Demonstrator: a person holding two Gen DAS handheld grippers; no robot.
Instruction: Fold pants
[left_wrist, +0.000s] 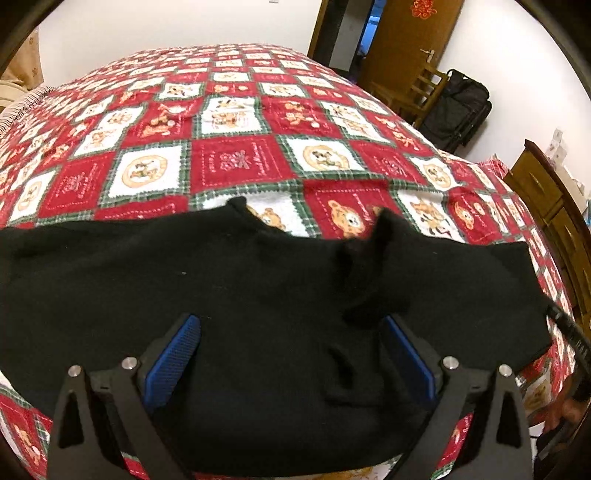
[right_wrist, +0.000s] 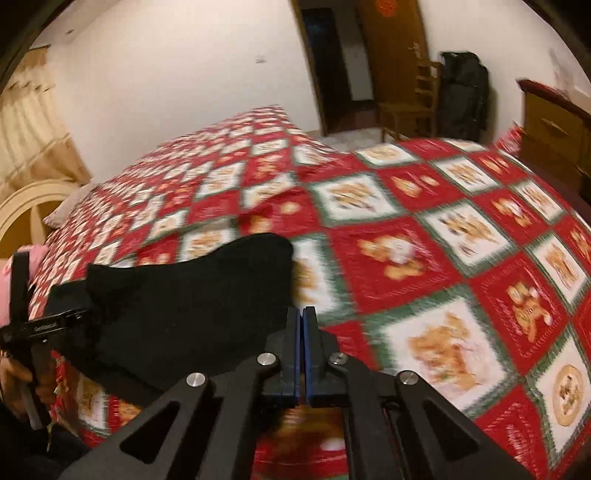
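Black pants (left_wrist: 236, 295) lie spread across the near part of a bed with a red, white and green patchwork quilt (left_wrist: 240, 162). A raised fold of the cloth stands up right of centre. My left gripper (left_wrist: 291, 332) is open and hovers over the pants, its blue pads on either side of the cloth, holding nothing. In the right wrist view the pants (right_wrist: 177, 295) lie at the left on the quilt (right_wrist: 443, 258). My right gripper (right_wrist: 303, 317) is shut with its blue pads together, empty, just right of the pants' edge. That view is motion-blurred.
A wooden chair (left_wrist: 417, 96) and a black suitcase (left_wrist: 461, 110) stand by the open brown door (left_wrist: 402, 40) beyond the bed. A wooden dresser (left_wrist: 554, 206) is at the right. The other gripper's handle and a hand (right_wrist: 26, 332) are at the left edge.
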